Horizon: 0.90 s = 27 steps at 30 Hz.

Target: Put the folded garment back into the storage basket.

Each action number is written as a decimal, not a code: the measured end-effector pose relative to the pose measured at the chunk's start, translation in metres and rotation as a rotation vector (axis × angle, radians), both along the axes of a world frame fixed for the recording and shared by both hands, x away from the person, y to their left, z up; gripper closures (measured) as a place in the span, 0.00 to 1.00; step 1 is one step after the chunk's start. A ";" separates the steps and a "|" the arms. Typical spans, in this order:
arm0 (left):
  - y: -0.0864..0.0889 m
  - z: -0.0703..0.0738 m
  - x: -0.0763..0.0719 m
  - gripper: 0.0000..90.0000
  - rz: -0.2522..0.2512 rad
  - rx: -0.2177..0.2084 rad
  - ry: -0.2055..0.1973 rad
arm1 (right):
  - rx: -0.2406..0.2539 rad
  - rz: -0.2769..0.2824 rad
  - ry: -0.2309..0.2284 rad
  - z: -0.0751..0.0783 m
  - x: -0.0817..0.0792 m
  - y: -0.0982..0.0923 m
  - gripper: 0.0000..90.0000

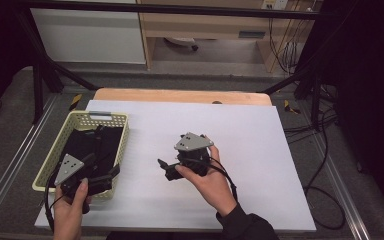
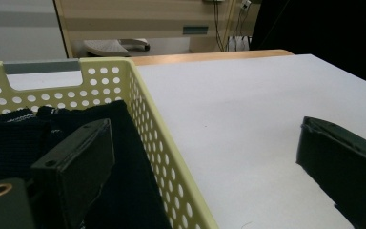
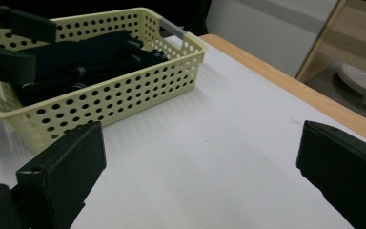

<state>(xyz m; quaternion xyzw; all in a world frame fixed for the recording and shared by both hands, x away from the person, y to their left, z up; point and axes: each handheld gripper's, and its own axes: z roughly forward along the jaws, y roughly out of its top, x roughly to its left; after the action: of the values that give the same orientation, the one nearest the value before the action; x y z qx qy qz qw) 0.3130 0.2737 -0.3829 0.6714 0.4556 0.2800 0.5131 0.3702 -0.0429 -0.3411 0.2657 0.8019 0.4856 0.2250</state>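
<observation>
1. Inside yellow perforated basket (image 1: 121,145), at bench (image 1: 240,150) left: black knit fabric (image 1: 87,145), probably soft, light, limp; best pinched at a raised fold.
2. Left tool (image 1: 107,175): jaws wide, straddling basket's near-right rim, empty.
3. Right tool (image 1: 164,167): jaws wide, empty, over smooth white bench.

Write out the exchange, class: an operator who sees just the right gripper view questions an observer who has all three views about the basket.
Operator: Is the left gripper inside the basket?
Observer: It straddles the right wall: one finger is over the contents, the other over the table.
Operator: What are the contents?
Observer: Black knitted cloth; the left gripper view shows its weave up close.
</observation>
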 end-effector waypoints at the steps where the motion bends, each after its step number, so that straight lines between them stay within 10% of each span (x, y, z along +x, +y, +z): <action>1: 0.000 0.000 0.000 0.06 -0.001 0.001 -0.001 | 0.004 -0.009 -0.004 0.000 0.001 -0.003 0.03; 27: -0.001 -0.008 0.005 0.06 -0.031 0.005 0.038 | 0.115 -0.153 -0.008 0.028 0.018 -0.086 0.02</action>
<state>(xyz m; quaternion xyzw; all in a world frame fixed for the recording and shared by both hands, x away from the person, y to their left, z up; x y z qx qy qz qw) 0.3177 0.2731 -0.3910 0.6848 0.4540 0.2605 0.5071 0.3886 -0.1286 -0.3134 0.3368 0.7492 0.5131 0.2490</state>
